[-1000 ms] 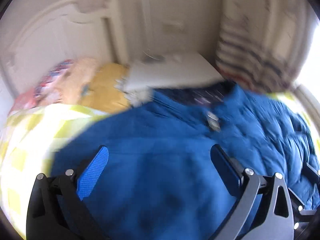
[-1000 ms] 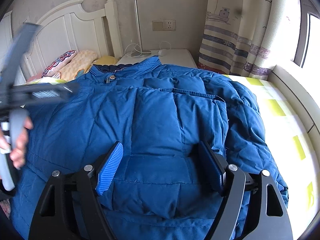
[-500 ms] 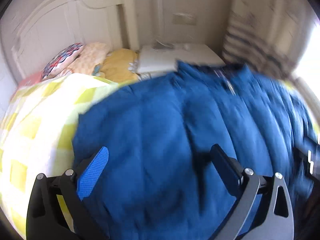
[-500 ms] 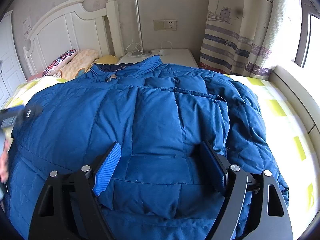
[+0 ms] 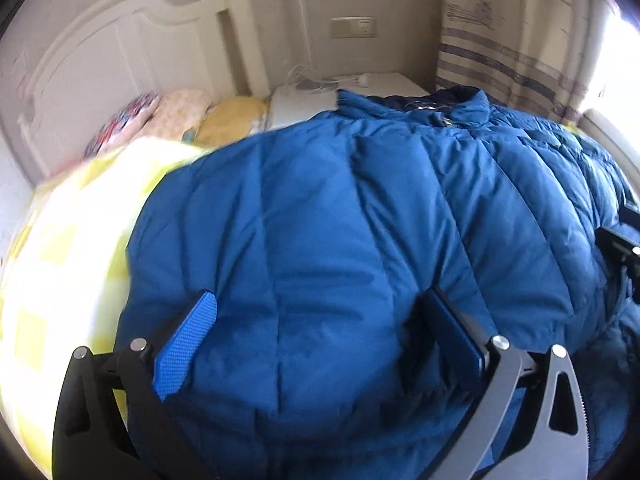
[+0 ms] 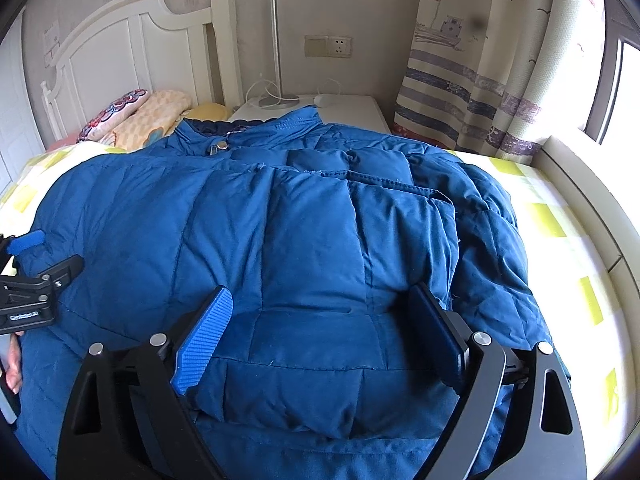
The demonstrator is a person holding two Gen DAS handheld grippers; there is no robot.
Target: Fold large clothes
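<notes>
With the blue puffer jacket (image 6: 312,240) spread across the bed (image 6: 560,216), the right gripper (image 6: 320,340) is opening over its near hem, holding nothing, and should reclose deep on a full fold.

Place: a home bedroom.
Bed: a white headboard (image 6: 120,40) is standing behind pillows (image 6: 140,116).
Nightstand (image 6: 344,108): sitting beside it.
Window side: a striped curtain (image 6: 480,80) is hanging.
</notes>
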